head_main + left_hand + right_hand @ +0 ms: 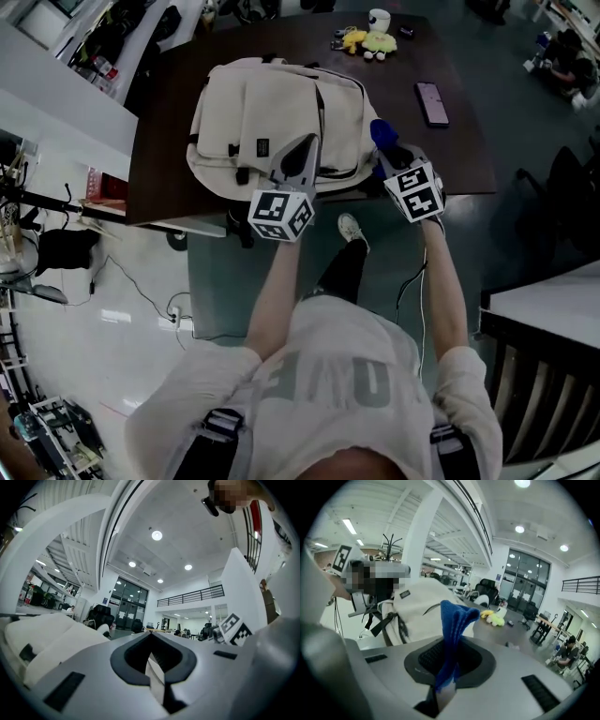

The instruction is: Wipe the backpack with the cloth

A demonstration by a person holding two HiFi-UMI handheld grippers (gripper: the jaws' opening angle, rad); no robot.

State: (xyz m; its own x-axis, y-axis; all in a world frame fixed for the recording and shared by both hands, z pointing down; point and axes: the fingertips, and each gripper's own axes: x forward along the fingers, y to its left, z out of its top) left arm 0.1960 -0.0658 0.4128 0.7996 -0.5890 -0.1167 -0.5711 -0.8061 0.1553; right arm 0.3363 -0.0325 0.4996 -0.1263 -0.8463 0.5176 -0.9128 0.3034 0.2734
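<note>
A person stands at a dark worktop (459, 150) with two grippers raised to one cream backpack (253, 112) that lies flat across the worktop's near half. The right gripper (392, 156) has its fingers closed tight on one blue cloth (382, 133), whose free end stands up above the fingers just beside the backpack's right edge. Whether cloth and bag touch cannot be told. The left gripper (306, 148) has its fingers brought together with nothing between them, their tip lying over the backpack's front panel near the dark zip.

Beyond the bag, the head view alone shows one phone (432, 103) lying flat, and one white cup (379, 19) at the far edge beside a yellow plush toy (367, 42).

The right gripper view shows the cloth (454, 620) rising from the pinched fingers of the right gripper (445, 677), with the backpack (417, 602) and its black straps to the left and the plush toy (494, 616) farther off. The left gripper view looks up toward the ceiling past the left gripper (157, 667), catching only a pale bulge of the backpack (42, 639) at the left.
</note>
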